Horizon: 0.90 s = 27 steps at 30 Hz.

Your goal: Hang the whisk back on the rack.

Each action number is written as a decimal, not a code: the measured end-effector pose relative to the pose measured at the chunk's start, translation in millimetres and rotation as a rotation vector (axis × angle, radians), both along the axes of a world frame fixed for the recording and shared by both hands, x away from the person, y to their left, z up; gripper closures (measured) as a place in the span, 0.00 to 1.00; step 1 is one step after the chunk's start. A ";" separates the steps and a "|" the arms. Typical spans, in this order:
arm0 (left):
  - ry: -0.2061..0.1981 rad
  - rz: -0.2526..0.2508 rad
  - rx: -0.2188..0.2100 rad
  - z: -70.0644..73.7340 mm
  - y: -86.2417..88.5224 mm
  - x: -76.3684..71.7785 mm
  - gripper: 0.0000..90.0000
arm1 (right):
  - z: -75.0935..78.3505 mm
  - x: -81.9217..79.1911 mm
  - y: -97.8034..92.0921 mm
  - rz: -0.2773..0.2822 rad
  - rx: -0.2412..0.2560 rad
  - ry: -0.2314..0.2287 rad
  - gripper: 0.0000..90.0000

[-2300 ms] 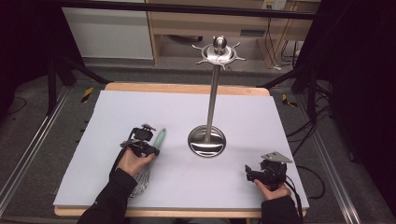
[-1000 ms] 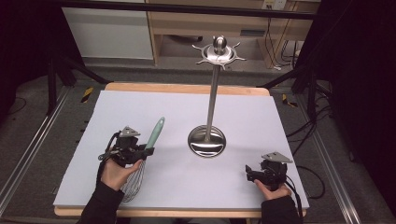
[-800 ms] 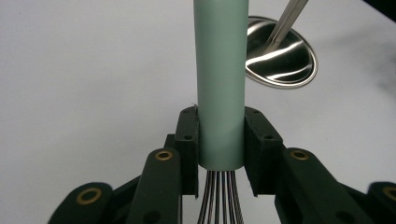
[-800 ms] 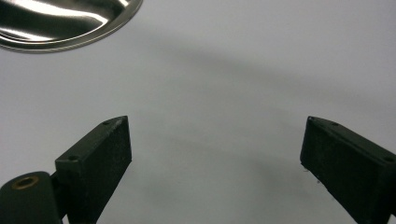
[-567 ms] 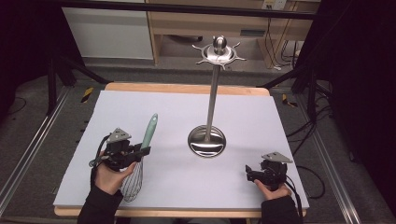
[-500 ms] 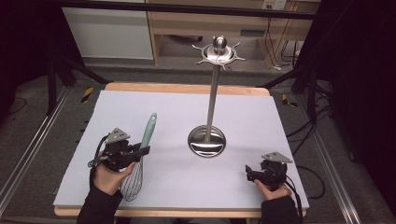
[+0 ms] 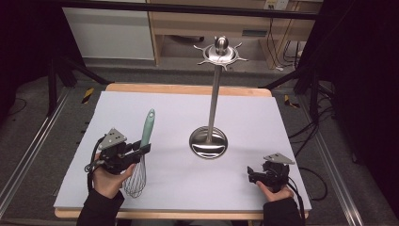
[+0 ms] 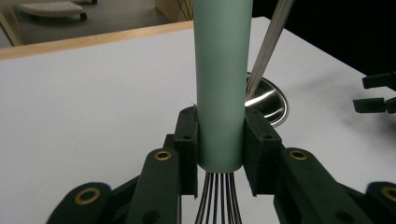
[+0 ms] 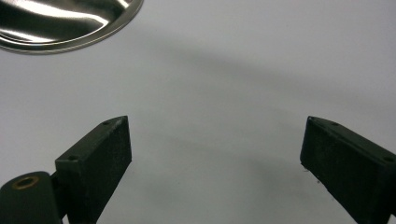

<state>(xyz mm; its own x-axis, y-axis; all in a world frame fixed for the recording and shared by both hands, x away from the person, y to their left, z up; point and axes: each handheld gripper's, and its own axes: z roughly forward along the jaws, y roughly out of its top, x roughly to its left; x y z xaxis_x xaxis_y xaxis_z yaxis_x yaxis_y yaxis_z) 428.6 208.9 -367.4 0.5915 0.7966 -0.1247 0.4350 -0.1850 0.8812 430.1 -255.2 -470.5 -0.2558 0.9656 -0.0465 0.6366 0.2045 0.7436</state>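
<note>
Whisk [image 7: 141, 153] has swung up since earlier, handle now pointing away, left of the stand [image 7: 209, 141]. Left gripper [image 8: 219, 154] pinches the handle just above the wires. Right gripper [image 7: 263, 173] idle, jaws spread, right of the stand base. Step: lifting. Next, likely: raise the whisk to a hook on the stand top.

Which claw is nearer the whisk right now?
Left. The left claw is clamped on the whisk at its green handle's base; the right claw sits open, far across the table.
</note>
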 end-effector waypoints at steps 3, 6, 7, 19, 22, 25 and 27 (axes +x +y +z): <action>-0.018 -0.007 -0.008 4.7 -2.2 -1.3 0.77 | 0.4 -0.3 0.3 -0.005 0.008 -0.001 0.10; -0.029 -0.022 -0.013 9.3 -5.6 -1.2 0.77 | 0.1 0.0 0.1 -0.006 0.008 0.001 0.10; -0.036 -0.024 -0.014 10.5 -7.4 -1.3 0.77 | 0.0 0.1 0.1 -0.004 0.006 0.002 0.10; -0.092 -0.067 -0.040 32.8 -21.5 1.7 0.77 | -0.3 0.6 0.0 -0.003 0.002 0.002 0.10; -0.103 -0.083 -0.050 37.8 -27.0 2.2 0.77 | -0.5 0.7 0.0 0.000 0.002 0.004 0.10; -0.107 -0.095 -0.053 39.9 -32.1 2.9 0.77 | -0.6 0.7 0.1 0.002 0.001 0.003 0.10; -0.107 -0.101 -0.053 40.4 -35.7 3.7 0.77 | -0.5 0.7 -0.1 0.000 0.000 0.003 0.10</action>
